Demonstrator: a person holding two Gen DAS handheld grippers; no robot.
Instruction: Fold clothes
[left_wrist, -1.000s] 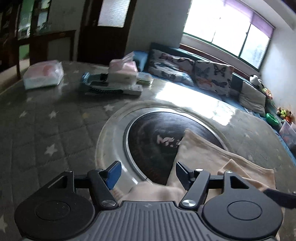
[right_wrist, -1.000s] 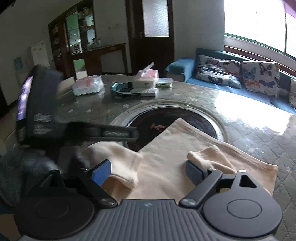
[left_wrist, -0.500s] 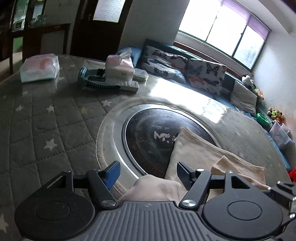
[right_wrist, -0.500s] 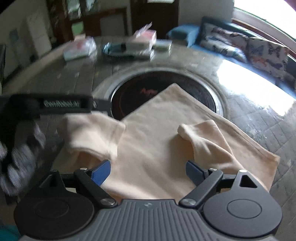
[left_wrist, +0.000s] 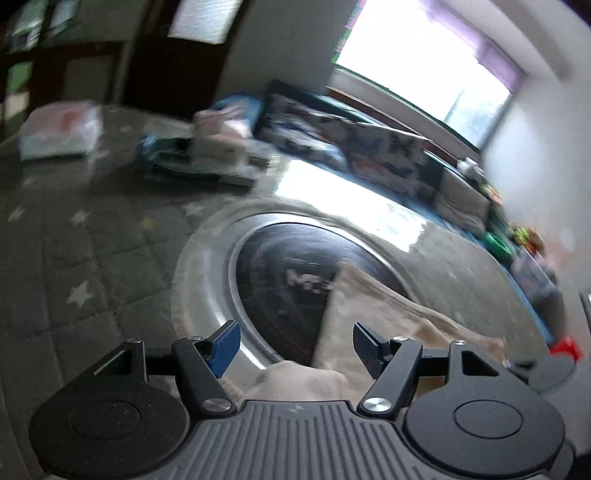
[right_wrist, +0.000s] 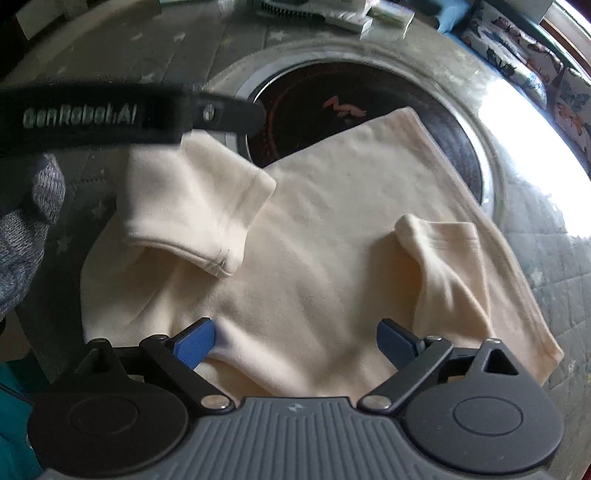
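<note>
Both claws, left claw (left_wrist: 293, 347) and right claw (right_wrist: 295, 343), gaped empty over the soft, limp shirt (right_wrist: 325, 258), best pinched at its hem

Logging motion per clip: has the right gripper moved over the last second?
Yes. The right gripper has tipped down and closed in over the cream shirt; the dark round cooktop has slid up toward the frame's top.

L gripper (left_wrist: 295, 345) agape, R gripper (right_wrist: 295, 343) agape
</note>
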